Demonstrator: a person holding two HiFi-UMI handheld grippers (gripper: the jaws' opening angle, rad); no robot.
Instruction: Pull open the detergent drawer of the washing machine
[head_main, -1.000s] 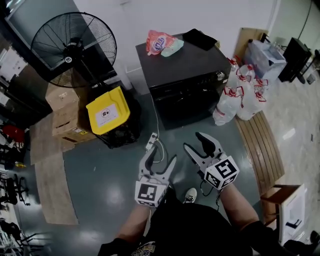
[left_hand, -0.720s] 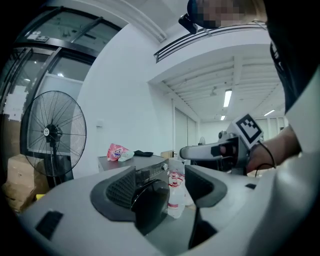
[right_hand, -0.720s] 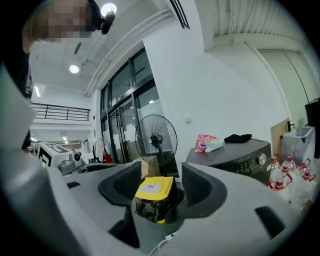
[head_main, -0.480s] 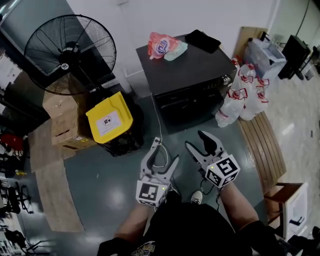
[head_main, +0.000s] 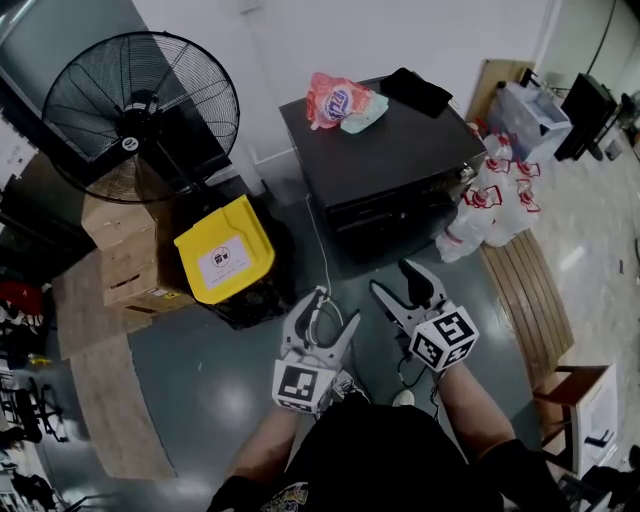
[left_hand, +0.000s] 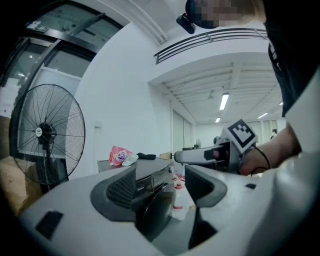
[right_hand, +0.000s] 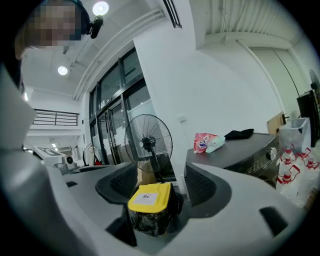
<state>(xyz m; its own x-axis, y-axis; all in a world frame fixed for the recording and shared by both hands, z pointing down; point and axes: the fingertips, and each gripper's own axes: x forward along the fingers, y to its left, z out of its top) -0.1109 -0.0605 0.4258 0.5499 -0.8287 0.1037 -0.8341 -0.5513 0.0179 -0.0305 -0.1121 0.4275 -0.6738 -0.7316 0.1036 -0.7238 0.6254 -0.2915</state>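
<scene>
The dark washing machine (head_main: 385, 150) stands against the white wall, its front control strip (head_main: 395, 200) facing me; I cannot make out the detergent drawer on it. Both grippers hover over the grey floor in front of it, apart from it. My left gripper (head_main: 322, 318) is open and empty; in the left gripper view its jaws (left_hand: 162, 187) frame the washing machine (left_hand: 150, 175). My right gripper (head_main: 392, 280) is opening with nothing between its jaws; in the right gripper view it (right_hand: 160, 187) points at the yellow-lidded bin (right_hand: 148, 197), with the washing machine (right_hand: 240, 155) to the right.
A pink bag (head_main: 330, 100) and a black cloth (head_main: 415, 90) lie on the machine. A standing fan (head_main: 140, 110), cardboard boxes (head_main: 120, 250) and the yellow-lidded bin (head_main: 225, 260) are to the left. Water bottles (head_main: 490, 205) and a wooden bench (head_main: 525, 290) are to the right. A white cable (head_main: 322, 270) runs across the floor.
Both grippers have come closer to the washing machine, and the right gripper's jaws stand slightly wider.
</scene>
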